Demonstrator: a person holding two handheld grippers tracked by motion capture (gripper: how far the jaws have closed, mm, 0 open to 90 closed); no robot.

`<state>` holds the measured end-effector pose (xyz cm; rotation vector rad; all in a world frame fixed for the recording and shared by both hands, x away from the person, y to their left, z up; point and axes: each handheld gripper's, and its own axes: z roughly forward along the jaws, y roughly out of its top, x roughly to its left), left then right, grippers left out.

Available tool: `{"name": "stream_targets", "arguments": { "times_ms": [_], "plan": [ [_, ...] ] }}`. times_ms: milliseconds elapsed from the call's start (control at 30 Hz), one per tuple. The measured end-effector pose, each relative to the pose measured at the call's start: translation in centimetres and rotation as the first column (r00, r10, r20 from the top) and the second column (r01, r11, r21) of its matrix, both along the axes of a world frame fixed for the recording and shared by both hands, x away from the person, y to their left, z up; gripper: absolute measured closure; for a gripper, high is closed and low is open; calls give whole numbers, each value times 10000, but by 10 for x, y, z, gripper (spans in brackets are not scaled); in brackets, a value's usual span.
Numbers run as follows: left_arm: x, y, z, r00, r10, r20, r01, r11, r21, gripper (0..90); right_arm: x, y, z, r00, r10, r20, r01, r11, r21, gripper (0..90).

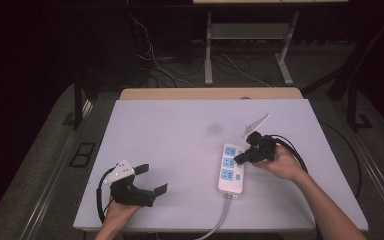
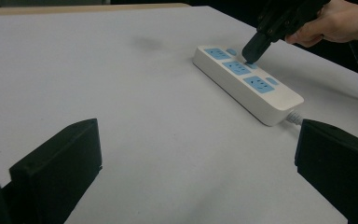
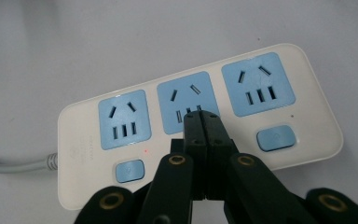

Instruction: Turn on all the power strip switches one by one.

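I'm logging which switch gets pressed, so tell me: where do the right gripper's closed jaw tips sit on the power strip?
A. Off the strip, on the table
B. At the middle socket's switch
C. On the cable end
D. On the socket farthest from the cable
B: the right gripper, jaws shut together, has its tips at the middle of the three positions on the power strip, where that socket's switch lies beneath them.

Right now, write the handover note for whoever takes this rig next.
Right gripper: jaws shut, tips down on the middle switch of the white power strip, beside the middle socket.
Left gripper: jaws open, holding nothing, above the table at its near left.
Strip lies right of centre, cable trailing off the near edge; nothing plugged in.
Done: tip placed on the switch. Left: whether it has clicked cannot be told, so check.
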<state>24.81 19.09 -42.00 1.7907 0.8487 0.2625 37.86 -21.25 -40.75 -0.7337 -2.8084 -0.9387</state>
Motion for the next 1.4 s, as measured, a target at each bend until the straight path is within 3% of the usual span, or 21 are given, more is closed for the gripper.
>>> {"name": "stream_targets", "arguments": {
  "times_ms": [167,633,767,867,900,1200,1400],
  "plan": [
    [0,-1,0,10000,-33,12,33,10000,45,0,-1,-2,0,10000,-13,15,13,10000,-56,898],
    [0,-1,0,10000,-33,1,33,10000,31,0,-3,-7,-5,9995,-280,127,275,9989,387,899],
    [0,-1,0,10000,-46,10,46,10000,46,0,-5,-6,-5,9992,-357,156,352,9989,310,900],
    [0,-1,0,10000,-5,6,5,10000,19,0,-6,-5,-5,9986,-366,371,361,9993,129,900],
    [0,-1,0,10000,18,17,-18,10000,15,0,-6,-5,-4,9966,-507,643,513,9986,-92,900],
    [1,0,0,10000,46,25,-46,10000,38,0,-7,-11,-8,9961,-714,517,694,9969,380,900],
    [0,-1,0,10000,17,36,-17,10000,61,0,-9,-10,-8,9954,-808,510,790,9962,353,900]
  ]
}}
